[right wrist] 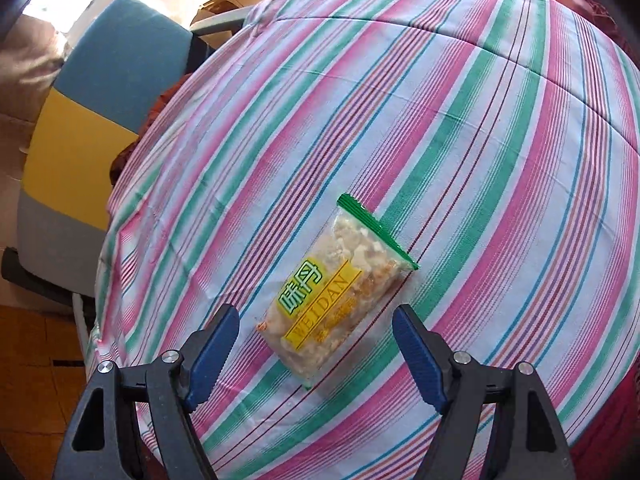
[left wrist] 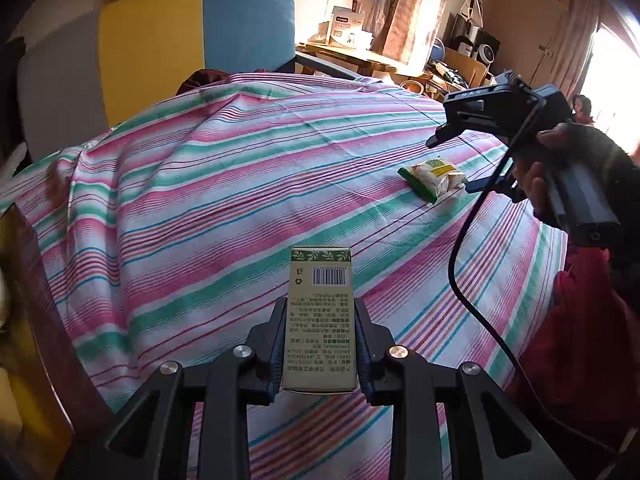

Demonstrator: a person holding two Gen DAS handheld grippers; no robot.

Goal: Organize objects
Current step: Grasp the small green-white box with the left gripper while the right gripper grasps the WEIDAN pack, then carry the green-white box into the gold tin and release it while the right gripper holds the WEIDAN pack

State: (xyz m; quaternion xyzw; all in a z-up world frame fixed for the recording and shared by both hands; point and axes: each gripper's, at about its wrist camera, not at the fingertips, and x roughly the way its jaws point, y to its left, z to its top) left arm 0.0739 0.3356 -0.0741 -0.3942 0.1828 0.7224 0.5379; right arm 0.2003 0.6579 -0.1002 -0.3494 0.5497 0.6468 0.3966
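A slim beige-green carton (left wrist: 322, 272) with a barcode and small print is clamped between the blue pads of my left gripper (left wrist: 320, 308), which is shut on it just above the striped cloth. A clear snack packet (right wrist: 340, 288) with a green seal strip and a yellow label lies flat on the cloth. Above its near end hovers my right gripper (right wrist: 316, 314), jaws wide apart, one finger on each side and neither touching it. In the left wrist view the same packet (left wrist: 436, 176) lies far right, with the right gripper (left wrist: 454, 164) and a gloved hand (left wrist: 536, 184) over it.
A pink, green and white striped cloth (left wrist: 240, 184) covers the round table. A yellow-and-blue chair back (left wrist: 180, 48) stands behind it. A cluttered desk (left wrist: 360, 52) and curtains lie further back. A black cable (left wrist: 460, 248) hangs from the right gripper over the cloth.
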